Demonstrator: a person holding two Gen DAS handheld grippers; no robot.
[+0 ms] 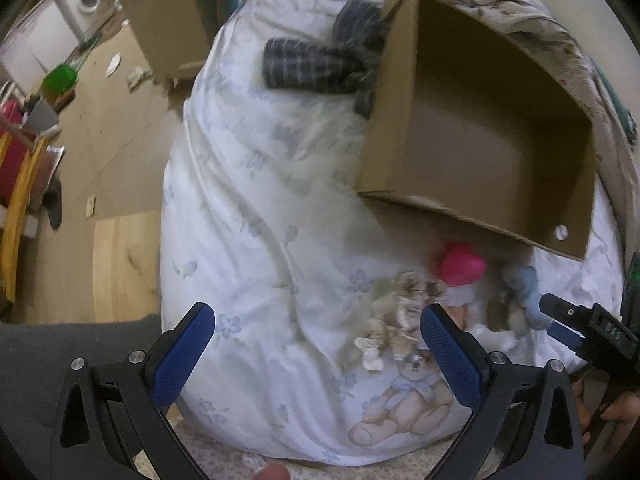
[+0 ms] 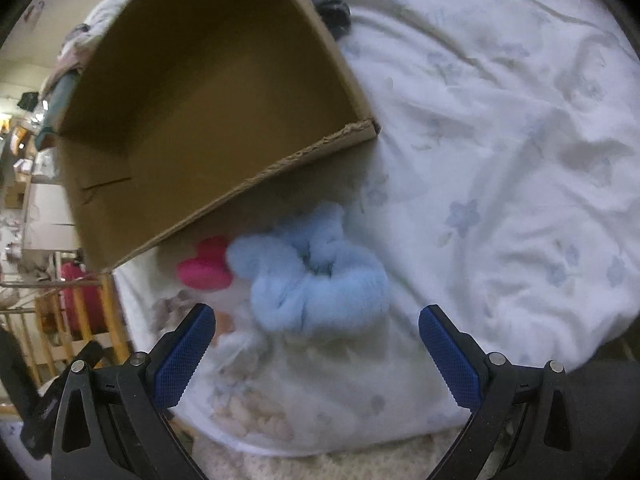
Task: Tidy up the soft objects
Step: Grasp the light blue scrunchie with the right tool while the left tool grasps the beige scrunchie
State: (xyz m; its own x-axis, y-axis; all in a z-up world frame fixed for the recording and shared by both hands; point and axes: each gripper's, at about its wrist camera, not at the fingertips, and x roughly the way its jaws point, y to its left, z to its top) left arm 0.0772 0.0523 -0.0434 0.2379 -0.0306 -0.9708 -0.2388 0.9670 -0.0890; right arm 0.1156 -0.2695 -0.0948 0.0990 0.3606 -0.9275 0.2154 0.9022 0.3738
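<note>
Box (image 1: 480,120) of cardboard lies open on the bed's white quilt (image 1: 256,208). Seen from the left wrist, the left hand-held gripper (image 1: 318,344) spreads wide, holding nothing; below the box sit a pink toy (image 1: 460,264), beige toys (image 1: 404,320) and a blue scrunchie (image 1: 524,292). Dark striped cloth (image 1: 308,64) lies left of the box.

From the right wrist, the right hand-held gripper (image 2: 312,344) gapes empty just short of the scrunchie (image 2: 316,276), below the box (image 2: 208,92).

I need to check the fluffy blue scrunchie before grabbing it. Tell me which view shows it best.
The right wrist view: the blue scrunchie lies large and whole just ahead of the open right gripper. In the left wrist view it is small, blurred, at the edge beside the cardboard box.
</note>
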